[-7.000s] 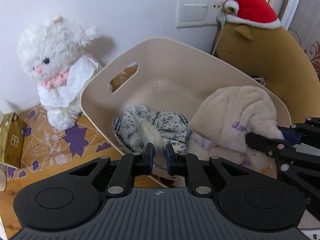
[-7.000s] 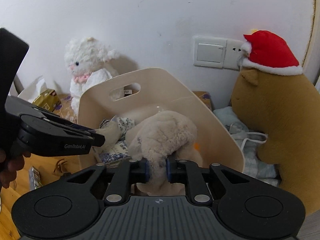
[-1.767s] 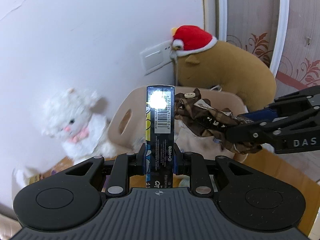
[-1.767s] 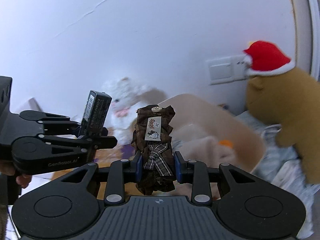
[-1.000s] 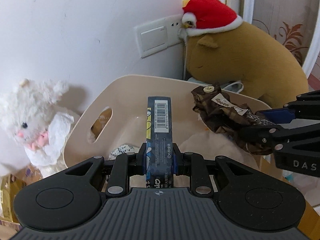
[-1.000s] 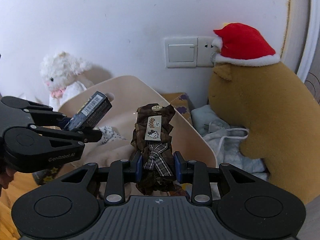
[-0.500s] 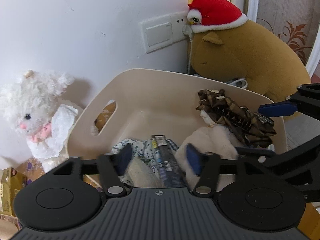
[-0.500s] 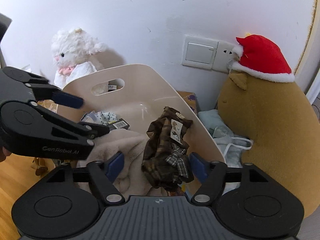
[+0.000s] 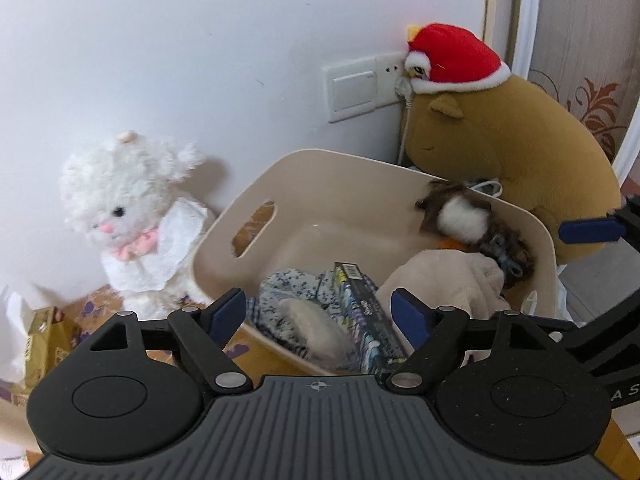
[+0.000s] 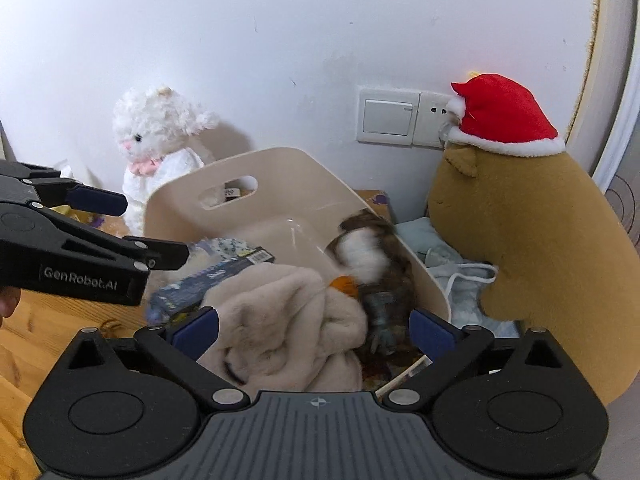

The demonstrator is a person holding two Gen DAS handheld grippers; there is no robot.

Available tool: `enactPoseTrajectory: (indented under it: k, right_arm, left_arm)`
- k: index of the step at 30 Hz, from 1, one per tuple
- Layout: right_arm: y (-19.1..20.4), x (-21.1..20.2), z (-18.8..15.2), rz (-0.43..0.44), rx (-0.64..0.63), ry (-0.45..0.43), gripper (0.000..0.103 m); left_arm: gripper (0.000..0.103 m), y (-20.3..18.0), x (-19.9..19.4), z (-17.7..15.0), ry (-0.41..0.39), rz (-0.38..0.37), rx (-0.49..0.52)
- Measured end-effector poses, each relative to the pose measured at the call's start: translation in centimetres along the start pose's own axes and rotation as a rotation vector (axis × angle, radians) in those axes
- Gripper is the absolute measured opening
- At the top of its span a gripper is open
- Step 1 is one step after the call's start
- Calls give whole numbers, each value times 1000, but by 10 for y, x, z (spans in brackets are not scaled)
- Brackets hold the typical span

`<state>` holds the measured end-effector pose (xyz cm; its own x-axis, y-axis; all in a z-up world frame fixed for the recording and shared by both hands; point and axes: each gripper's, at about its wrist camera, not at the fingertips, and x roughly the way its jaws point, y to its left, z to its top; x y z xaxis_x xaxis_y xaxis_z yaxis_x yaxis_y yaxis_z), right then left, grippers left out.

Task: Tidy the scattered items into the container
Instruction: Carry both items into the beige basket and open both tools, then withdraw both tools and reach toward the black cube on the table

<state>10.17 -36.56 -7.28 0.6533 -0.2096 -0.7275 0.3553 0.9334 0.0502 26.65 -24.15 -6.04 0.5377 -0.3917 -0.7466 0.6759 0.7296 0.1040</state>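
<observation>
Both grippers now wide apart & empty vs 1 s ago: left gripper (image 9: 319,312) let go of dark box (image 9: 362,312), right gripper (image 10: 314,330) let go of brown plaid cloth (image 10: 380,264); both items lie in beige container (image 9: 320,176), cloth blurred.

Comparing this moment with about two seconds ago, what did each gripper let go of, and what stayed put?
The left gripper has opened and released the dark box, which now lies in the beige bin by the floral cloth. The right gripper has opened too; its brown plaid item, blurred, is in the bin beside the cream fleece. The white plush, capybara plush and bin stayed put.
</observation>
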Motion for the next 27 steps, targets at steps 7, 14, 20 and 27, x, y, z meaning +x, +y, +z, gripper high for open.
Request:
enactPoseTrajectory:
  k: [7,14,20,27]
  right_arm:
    - [22,-27,-12,27,-36,-24,103]
    - [48,-44,-30,71,-80,-28,103]
    - [70,-40,-56,115,-99,17,103]
    - [94,-22,-79,127,-99,75,103]
  left_arm:
    - [83,17,-34,-17,-20,27,-35]
    - [83,43,-59,-52,8,56,-119]
    - [84,64,-58,-97,81,56,-187]
    - [84,69,-51,-145,162,60,-238]
